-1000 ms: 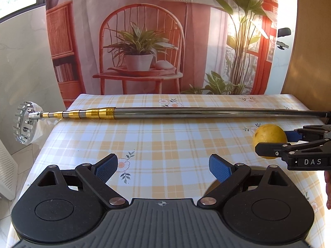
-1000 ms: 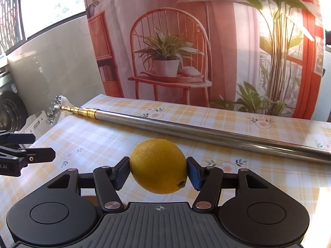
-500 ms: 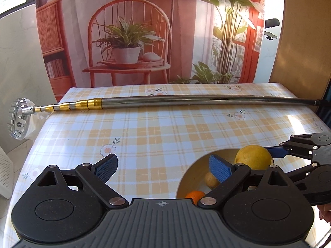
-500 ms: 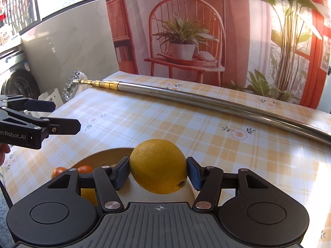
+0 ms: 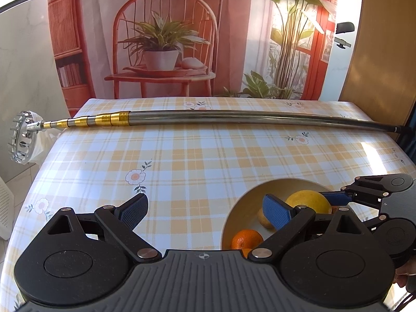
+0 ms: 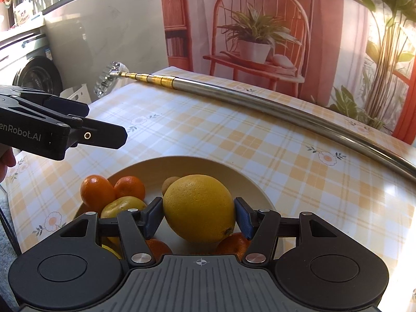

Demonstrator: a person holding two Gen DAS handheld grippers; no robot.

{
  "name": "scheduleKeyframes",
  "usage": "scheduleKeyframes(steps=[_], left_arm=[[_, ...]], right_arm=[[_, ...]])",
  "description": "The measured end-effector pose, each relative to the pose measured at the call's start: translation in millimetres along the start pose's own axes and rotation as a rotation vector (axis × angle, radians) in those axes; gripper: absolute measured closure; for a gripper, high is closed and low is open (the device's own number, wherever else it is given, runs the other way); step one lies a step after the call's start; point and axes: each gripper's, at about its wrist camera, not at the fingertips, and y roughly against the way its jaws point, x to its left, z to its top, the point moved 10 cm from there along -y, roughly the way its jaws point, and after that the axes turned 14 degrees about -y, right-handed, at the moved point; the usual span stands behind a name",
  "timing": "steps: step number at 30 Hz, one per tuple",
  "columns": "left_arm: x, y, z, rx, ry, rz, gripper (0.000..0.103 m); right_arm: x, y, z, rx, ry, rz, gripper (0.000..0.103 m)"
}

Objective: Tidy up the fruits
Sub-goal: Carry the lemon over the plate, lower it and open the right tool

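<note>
Left wrist view: left gripper [image 5: 205,208] w/ fingers spread wide, nothing between them, parked over the checked tablecloth [image 5: 197,161] just left of the bowl [image 5: 235,223], prob. kept clear so the other hand can work. A long metal pole [image 5: 234,120] lies across the far side of the table. Right gripper [image 5: 322,204] reaches in over the bowl w/ the lemon [image 5: 308,201].

Right wrist view: right gripper [image 6: 199,217] partly closed, pads pressing both sides of the lemon [image 6: 199,208], held above the bowl [image 6: 208,165] and the oranges [image 6: 97,191] inside, prob. for a drop.

Vs a sec ago: the bowl wasn't in either view then; grip unchanged.
</note>
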Motion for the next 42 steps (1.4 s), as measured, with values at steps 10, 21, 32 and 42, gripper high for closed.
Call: scheduleKeyframes(steps=[10,21,32,42], left_arm=[[4,1,-4,0.009,0.017,0.000,0.007],[2,8,-4,0.000,0.016,-0.001,0.007],[0,24,1,-0.033,0.020,0.001,0.007],[-3,46,12,-0.071,0.015,-0.039,0.007]], right_arm=[[-4,-6,2,0.019,-0.047,-0.009,0.048],[-6,-6,3,0.038,-0.080,-0.032,0.048],[-6,8,5,0.037,-0.112,-0.035,0.034],[-5,37,16,0.000,-0.153,-0.036,0.004]])
